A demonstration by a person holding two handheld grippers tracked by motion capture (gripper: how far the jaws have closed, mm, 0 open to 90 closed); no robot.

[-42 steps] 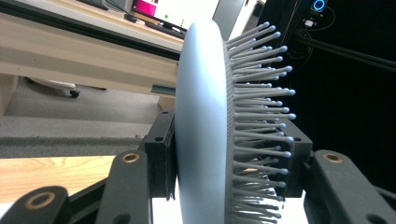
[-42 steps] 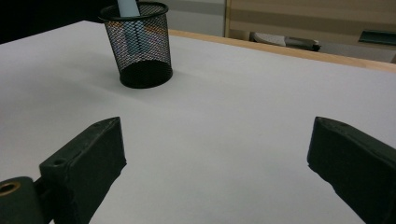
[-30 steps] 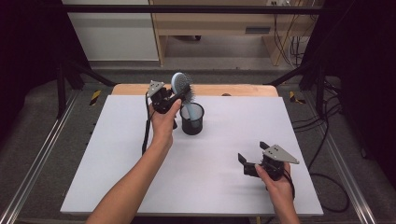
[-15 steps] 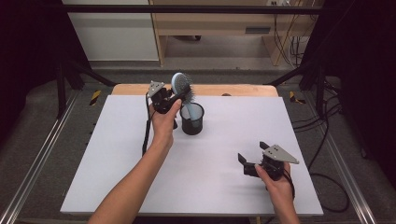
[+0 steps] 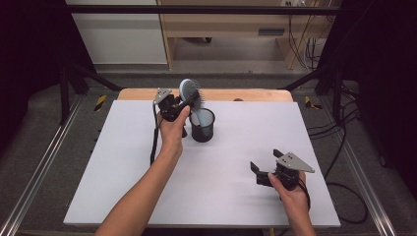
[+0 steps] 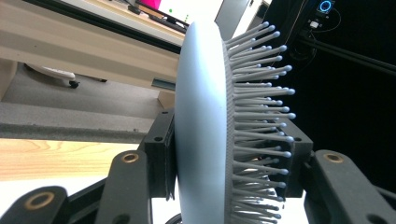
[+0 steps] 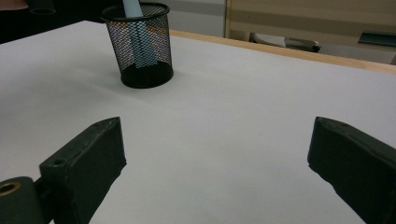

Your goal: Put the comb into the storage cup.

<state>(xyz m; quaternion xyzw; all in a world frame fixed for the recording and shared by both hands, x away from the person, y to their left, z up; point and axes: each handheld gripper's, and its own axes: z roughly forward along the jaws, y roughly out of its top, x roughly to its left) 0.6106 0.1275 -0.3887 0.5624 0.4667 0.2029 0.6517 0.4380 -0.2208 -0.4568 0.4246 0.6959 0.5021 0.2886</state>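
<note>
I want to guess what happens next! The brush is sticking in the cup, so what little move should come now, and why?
Probably open the left gripper: it is shut on the hairbrush head, while the handle already stands inside the mesh cup. Letting go should leave the brush there.

White table (image 5: 147,196), black mesh cup (image 5: 202,129)

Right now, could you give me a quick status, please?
Left gripper shut on hairbrush head, handle in mesh cup. Right gripper open, empty, over table. Nothing in the way.

Bare forearms, black left gripper (image 5: 179,105), black right gripper (image 5: 263,167), grey three-cornered plates, brass-ringed screws, trailing black cables
</note>
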